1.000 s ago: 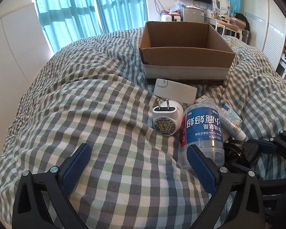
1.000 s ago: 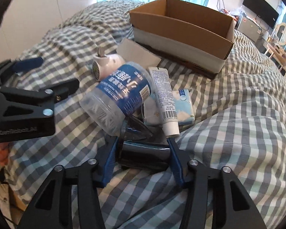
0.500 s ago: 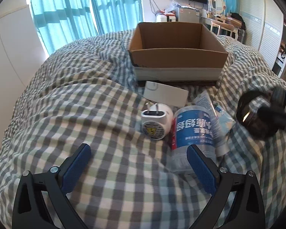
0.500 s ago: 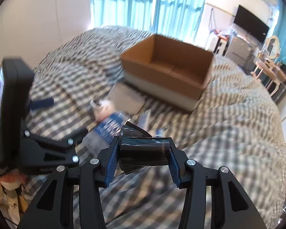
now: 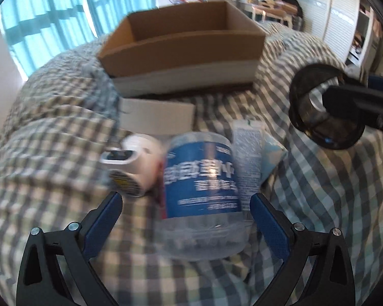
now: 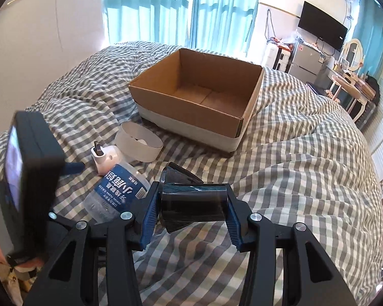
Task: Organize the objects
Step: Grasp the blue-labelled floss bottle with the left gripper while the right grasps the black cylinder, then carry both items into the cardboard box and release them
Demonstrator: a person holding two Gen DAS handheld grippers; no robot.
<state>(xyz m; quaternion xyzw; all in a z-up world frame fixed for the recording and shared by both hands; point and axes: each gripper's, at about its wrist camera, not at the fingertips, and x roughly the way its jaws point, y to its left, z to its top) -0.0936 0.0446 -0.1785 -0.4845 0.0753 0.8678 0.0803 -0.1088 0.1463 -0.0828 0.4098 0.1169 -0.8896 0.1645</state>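
Left wrist view: on a checked bed [image 5: 63, 132] the box [image 5: 181, 48] sits at upper centre and the bottle [image 5: 201, 191] lies at centre between the left gripper [image 5: 186, 204] jaws, spread, just narrowing, pads clear of it. Right wrist view: the right gripper [image 6: 191, 201] at lower centre pinches a black roll [image 6: 194, 201], box [image 6: 191, 102] above, bottle [image 6: 117, 191] lower left

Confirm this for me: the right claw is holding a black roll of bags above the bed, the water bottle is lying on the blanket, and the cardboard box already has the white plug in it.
One thing is wrong. The cardboard box is empty; the right wrist view shows its bare bottom. The white plug lies on the blanket beside the water bottle. The rest holds: the right claw grips the black roll above the bed.
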